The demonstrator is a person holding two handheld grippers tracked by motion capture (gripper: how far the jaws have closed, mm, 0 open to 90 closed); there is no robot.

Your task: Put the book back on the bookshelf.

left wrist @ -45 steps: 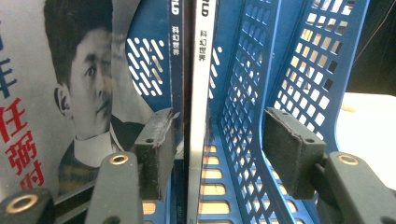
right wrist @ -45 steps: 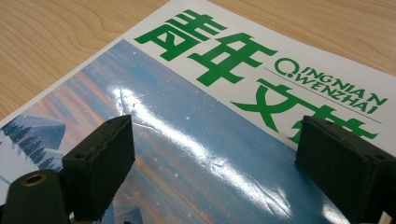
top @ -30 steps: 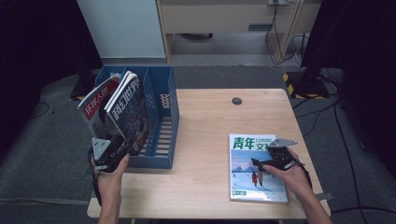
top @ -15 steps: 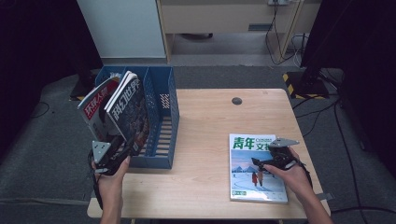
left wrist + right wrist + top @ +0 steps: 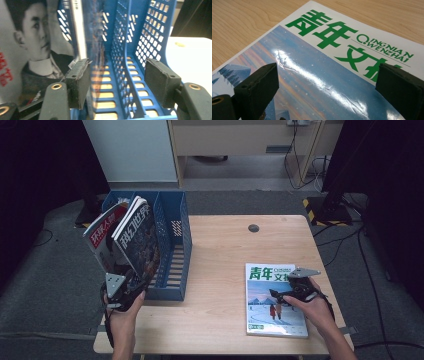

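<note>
Magazine (image 5: pixel 275 300) lies flat on the worktop (image 5: pixel 220 250), at about 4 o'clock from centre, cover up, green title toward 12. We have the right hand-held gripper (image 5: pixel 276 296) low over its cover, jaws apart with one on each side of the glossy picture (image 5: pixel 317 82); they have just been opening, nothing clamped. At 9 o'clock the blue rack (image 5: pixel 172 245) already holds two magazines (image 5: pixel 125 240) leaning in its left slot. Our left hand-held gripper (image 5: pixel 131 285) sits at the rack's near end, jaws apart and just widening, letting go of those two. Step in hand, we judge: filing done for two, third pending. Next move calls for getting a jaw under an edge of the flat magazine.
</note>
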